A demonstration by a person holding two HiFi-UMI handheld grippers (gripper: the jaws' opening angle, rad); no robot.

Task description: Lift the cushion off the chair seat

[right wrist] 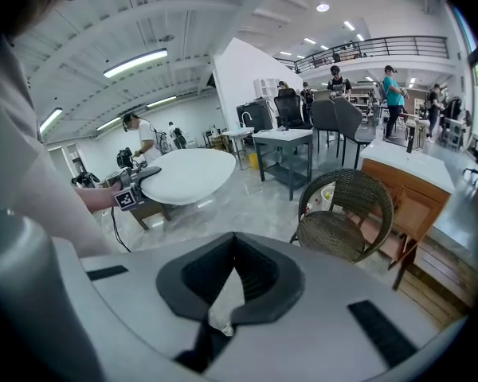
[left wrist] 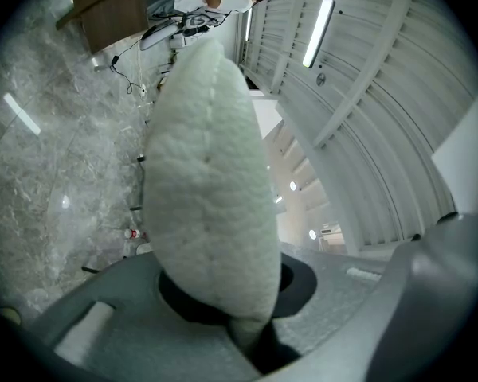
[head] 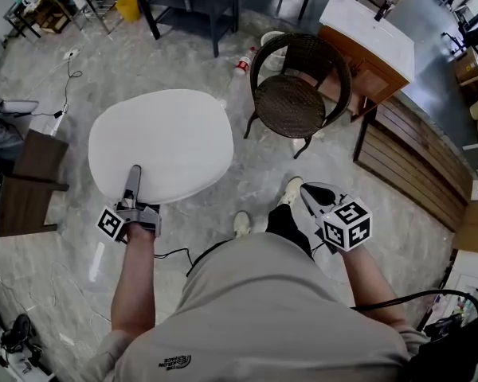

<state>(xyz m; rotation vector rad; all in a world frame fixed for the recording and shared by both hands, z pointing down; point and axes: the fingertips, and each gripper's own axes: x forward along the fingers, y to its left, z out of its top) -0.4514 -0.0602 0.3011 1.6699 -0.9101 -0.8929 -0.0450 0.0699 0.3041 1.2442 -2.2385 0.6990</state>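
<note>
Carrying cushion clear of chair: handling entry

Item: white cushion (head: 161, 143), round, thick and soft. It is hanging in the air at nine o'clock of the wicker chair (head: 291, 94), whose seat is showing bare.

Left gripper (head: 134, 172) is pinching the cushion's edge at its six o'clock, with fabric bunching between the jaws. Right gripper (head: 309, 191) is idling at six o'clock of the chair, jaws pressed together on nothing.

Handling, as judgement: a one-edge pinch on a floppy pad is risking slip or sag. The step is calling for a firm hold, a level cushion, and a path clear of the chair's arms.

Containers: white bucket (head: 264, 44) at twelve o'clock of the chair, contents unclear. Yellow bin (head: 127, 6) at eleven o'clock, contents unseen.
</note>
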